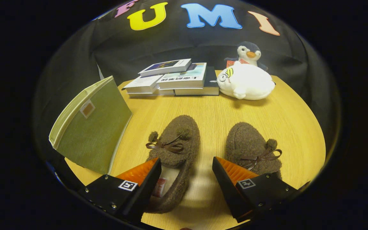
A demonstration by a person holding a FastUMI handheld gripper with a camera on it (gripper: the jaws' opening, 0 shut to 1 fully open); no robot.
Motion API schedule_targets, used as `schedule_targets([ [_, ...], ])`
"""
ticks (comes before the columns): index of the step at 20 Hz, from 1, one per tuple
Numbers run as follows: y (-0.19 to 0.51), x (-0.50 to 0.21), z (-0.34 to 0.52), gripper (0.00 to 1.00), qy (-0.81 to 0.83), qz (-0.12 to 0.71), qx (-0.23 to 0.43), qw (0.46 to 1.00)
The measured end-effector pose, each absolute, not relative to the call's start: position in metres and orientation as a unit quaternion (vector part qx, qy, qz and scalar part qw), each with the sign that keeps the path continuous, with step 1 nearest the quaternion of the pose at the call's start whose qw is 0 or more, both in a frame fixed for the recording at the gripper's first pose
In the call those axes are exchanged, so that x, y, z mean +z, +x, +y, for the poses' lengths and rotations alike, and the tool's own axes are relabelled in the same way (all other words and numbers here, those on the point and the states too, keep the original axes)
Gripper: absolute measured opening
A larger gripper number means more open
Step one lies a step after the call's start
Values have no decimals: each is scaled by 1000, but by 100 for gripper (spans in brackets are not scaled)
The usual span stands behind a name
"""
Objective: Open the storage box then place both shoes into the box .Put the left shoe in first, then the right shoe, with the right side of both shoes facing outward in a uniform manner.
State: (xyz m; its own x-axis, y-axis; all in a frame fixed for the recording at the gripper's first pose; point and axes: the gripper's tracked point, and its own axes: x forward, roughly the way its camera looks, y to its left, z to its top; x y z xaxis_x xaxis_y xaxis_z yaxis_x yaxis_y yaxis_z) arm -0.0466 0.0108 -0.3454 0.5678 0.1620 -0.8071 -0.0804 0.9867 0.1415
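Gripper [186,179] spread wide, holding nothing — 2 brown fuzzy slippers on desk [286,121]: left slipper [174,153] between the fingers, right slipper [251,147] beside; green storage box [91,127] closed.

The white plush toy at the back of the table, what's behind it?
Behind the white plush toy a penguin toy stands against the black cloth; its lower body is covered by the plush. The hand-held gripper is open, its fingers over the two brown shoes.

My fingers [186,179] gape wide over bare table [209,127] between the two shoes: left shoe [174,150] crowds one pad, right shoe [251,147] the other. Green box [91,127] walls off the left; books [174,80] and plush toys [246,83] block beyond
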Motion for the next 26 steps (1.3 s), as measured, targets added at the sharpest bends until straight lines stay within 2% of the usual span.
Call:
schedule_targets([
  [4,-43,-356,14,98,63,477,60,875],
  [6,-44,-360,18,87,67,484,61,870],
  [8,-47,-362,19,81,61,489,58,868],
  [10,-49,-363,22,40,71,494,49,865],
  [12,-49,-364,23,28,85,500,34,861],
  [13,-46,-361,12,28,83,497,14,864],
  [14,-44,-363,11,3,105,498,6,861],
  [19,-44,-349,13,2,156,508,-23,847],
  [26,-28,-295,28,2,205,485,-15,850],
])
